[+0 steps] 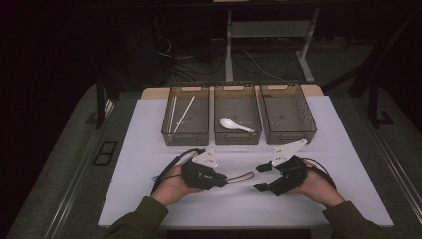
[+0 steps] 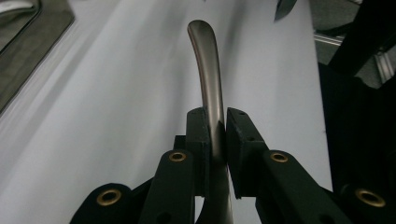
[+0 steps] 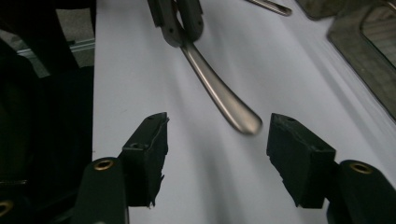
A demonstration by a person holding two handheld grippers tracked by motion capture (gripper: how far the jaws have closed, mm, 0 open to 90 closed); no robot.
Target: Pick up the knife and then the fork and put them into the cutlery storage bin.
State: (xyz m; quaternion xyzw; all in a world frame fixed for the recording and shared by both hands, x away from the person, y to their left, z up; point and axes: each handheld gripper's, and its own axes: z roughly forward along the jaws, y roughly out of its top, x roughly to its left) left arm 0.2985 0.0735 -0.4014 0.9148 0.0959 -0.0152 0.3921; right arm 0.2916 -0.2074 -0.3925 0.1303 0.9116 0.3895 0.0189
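Gripping a metal handle (image 2: 211, 88) between clenched jaws, left gripper (image 1: 223, 180), right gripper (image 1: 262, 177) at 3 o'clock, jaws wide apart, touching nothing.

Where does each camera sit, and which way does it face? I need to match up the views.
High view: above the person's side, looking forward and down on the table, three bins; forearms, both hands enter below.
Left gripper view: on the left gripper, looking along its jaws shut on a metal handle.
Right gripper view: on the right gripper, jaws open, facing that handle's tip.
Shared: the handle, white tabletop.
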